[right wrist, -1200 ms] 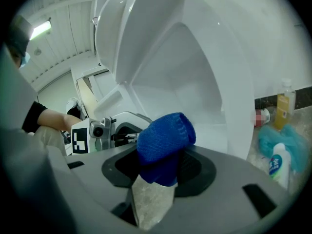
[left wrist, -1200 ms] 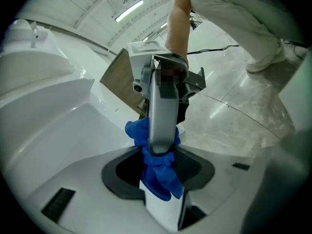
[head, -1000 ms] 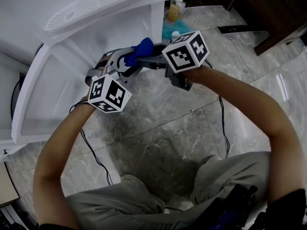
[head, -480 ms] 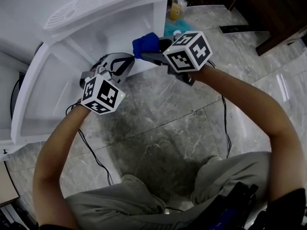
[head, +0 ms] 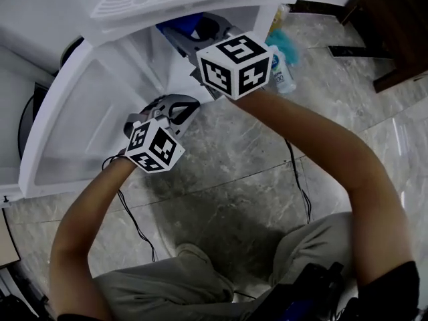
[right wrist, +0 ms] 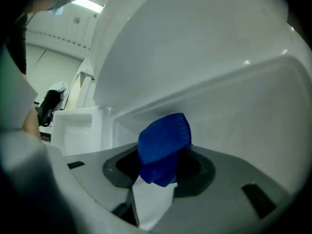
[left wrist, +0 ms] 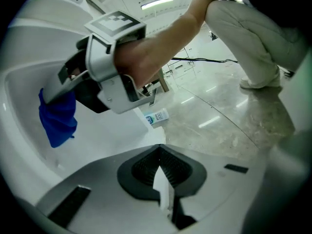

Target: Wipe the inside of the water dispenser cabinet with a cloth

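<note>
Cloth [left wrist: 57, 118], clamped in right gripper [left wrist: 51, 95] jaws, now inside cabinet [head: 100, 105] — left gripper [left wrist: 163, 179] jaws closed.

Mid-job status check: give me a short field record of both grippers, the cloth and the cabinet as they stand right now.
right gripper: shut on the blue cloth, reaching into the cabinet
left gripper: shut, nothing between its jaws, low at the cabinet opening
cabinet: white inside, door swung open
cloth contact: cannot tell whether it touches an inner wall
floor: bottle beside the cabinet
</note>
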`<state>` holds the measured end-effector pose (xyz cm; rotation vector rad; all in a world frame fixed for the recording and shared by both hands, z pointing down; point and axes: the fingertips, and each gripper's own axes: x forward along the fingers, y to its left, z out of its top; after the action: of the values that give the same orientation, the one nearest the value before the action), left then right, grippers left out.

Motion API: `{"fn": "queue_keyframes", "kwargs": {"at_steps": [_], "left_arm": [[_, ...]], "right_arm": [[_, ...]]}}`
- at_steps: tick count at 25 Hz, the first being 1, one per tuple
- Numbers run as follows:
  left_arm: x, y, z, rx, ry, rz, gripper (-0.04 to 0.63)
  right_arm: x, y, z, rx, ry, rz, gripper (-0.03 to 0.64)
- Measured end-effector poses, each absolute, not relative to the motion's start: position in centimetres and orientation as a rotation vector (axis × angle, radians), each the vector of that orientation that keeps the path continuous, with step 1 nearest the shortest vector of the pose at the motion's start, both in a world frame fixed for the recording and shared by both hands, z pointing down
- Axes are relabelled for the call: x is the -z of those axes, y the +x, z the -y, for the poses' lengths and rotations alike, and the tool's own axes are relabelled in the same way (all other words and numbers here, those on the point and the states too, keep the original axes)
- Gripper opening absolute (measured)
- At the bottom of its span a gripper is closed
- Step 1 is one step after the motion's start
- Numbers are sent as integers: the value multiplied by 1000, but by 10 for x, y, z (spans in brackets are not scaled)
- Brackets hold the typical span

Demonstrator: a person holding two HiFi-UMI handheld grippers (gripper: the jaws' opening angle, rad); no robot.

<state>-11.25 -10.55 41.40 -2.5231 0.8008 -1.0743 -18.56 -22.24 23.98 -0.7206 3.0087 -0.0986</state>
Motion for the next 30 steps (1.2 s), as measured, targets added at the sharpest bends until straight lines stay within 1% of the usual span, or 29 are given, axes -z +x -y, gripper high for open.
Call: {"fn": "queue_keyframes", "kwargs": {"at_steps": [8, 16, 25, 30], "left_arm": [[-425, -137, 101, 1060, -2571, -860, 6], [-442, -148, 98, 1095, -2621, -858, 6], [-443, -122, 101, 1055, -2654, -758, 6], [-439, -113, 96, 1036, -2664, -721, 6]], "right_arm": [[-211, -238, 241, -80, -807, -2788, 155], [-212, -259, 284, -150, -917, -2779, 153], [-213, -252, 255, -310, -830, -2824, 153], [-215, -261, 278, -449, -889, -2880, 153]]}}
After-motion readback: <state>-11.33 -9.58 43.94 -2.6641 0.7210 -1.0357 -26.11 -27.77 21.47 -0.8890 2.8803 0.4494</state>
